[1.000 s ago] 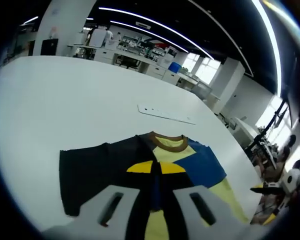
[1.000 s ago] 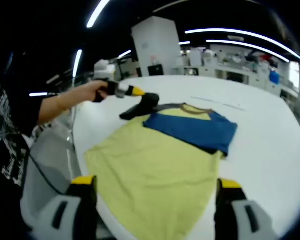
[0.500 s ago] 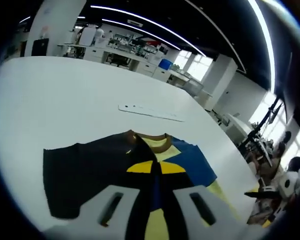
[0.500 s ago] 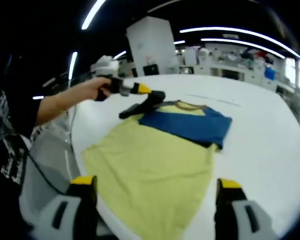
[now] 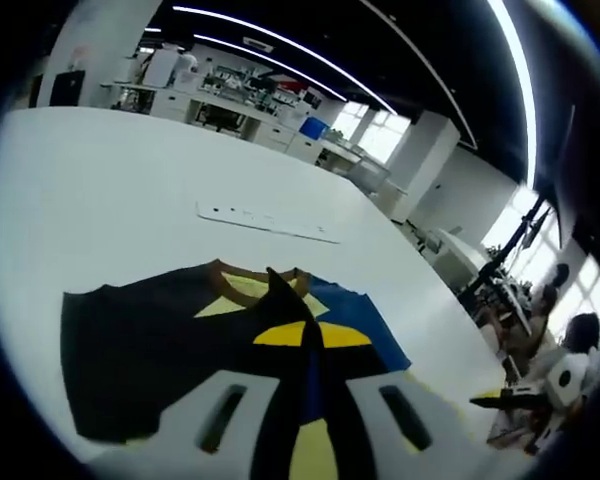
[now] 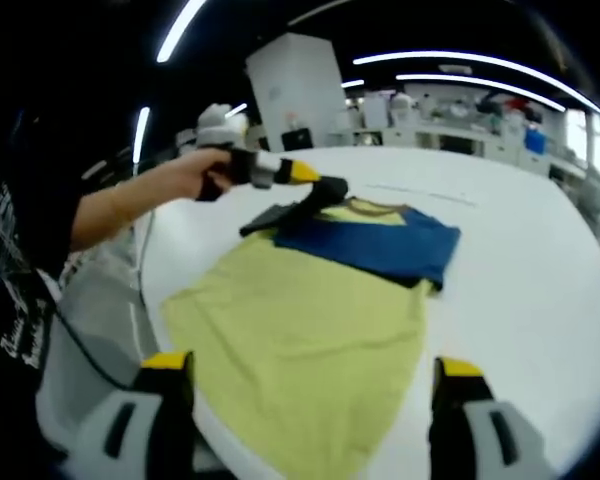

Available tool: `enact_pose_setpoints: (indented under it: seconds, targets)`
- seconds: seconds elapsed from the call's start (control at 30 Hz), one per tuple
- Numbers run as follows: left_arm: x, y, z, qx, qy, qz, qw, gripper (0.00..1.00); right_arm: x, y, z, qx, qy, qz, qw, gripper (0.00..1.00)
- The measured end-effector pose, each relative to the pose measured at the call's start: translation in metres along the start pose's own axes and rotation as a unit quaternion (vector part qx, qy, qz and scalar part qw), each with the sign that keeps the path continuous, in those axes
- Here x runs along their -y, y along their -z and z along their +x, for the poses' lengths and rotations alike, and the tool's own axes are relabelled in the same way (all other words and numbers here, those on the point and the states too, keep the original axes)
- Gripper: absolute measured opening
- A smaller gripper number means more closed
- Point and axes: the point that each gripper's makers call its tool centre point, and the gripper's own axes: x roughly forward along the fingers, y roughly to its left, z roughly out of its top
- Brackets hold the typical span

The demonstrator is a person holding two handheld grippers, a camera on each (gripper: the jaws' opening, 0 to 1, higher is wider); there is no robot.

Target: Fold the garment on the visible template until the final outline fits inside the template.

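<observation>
Two tools are in play, and the risk sits with the one that is busy. Nearest you, your right tool (image 6: 305, 405) hangs with its jaws spread wide and empty over the hem of the yellow shirt (image 6: 300, 330), which lies flat on the white bench (image 6: 520, 270); if you let it drift down, it could snag that hem and drag the body out of line. Further along, your left tool (image 6: 325, 190) is clenched on the dark sleeve (image 5: 160, 340) and carries it over toward the collar (image 5: 235, 275). The pinch looks to be at the cloth's edge, so a quick pull could slip the sleeve free or tug the whole shirt sideways. The blue sleeve (image 6: 375, 245) is already folded across the chest; a careless sweep could flip it open. Beyond the collar lies a thin flat strip (image 5: 265, 220); I can't tell whether it marks the template.
</observation>
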Motion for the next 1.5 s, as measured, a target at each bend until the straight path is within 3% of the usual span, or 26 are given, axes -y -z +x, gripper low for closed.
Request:
enact_pose_setpoints:
  seconds: [0.37,0.77,1.03,1.5]
  targets:
    - [0.029,0.003,0.018,0.009,0.033,-0.012,0.9993,0.00,0.001,0.005,0.001,-0.004,0.000,0.005,1.0000,0.99]
    - [0.069,0.018,0.031,0.004,0.081,0.014,0.9966,0.00,0.005,0.010,0.003,-0.012,0.001,0.010,0.9999,0.99]
    - [0.082,0.030,0.046,-0.006,0.105,0.006,0.9944,0.00,0.006,0.019,0.004,-0.018,0.000,0.020,0.9996,0.99]
    - [0.103,0.050,0.072,-0.024,0.120,-0.010,0.9925,0.00,0.008,0.026,0.007,-0.028,-0.002,0.025,0.9993,0.99]
